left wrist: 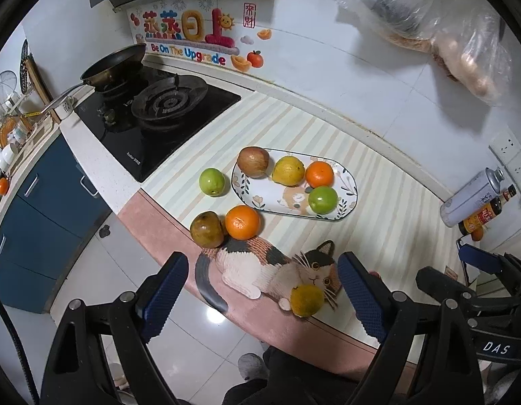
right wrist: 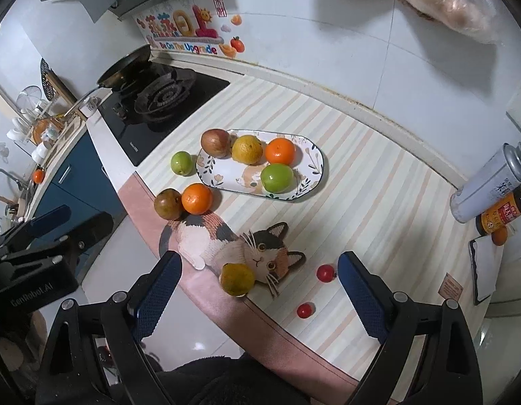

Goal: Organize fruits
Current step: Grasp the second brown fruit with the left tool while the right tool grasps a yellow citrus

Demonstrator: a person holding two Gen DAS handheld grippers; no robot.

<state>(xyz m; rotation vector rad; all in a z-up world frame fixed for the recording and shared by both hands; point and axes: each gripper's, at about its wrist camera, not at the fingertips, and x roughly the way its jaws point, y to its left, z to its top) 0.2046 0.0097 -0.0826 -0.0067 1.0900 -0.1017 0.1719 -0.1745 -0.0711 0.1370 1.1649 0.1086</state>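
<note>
– What can you read from where you stand?
– "Be On The Upgrade" on the wall sticker (left wrist: 187, 38), "DAS" on the right gripper (left wrist: 496, 349), "GenRobot.AI" on the left gripper (right wrist: 32, 298).

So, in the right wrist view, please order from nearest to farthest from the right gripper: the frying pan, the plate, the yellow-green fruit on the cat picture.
1. Yellow-green fruit, between the fingers.
2. Plate, mid-counter.
3. Frying pan, far left.
</note>
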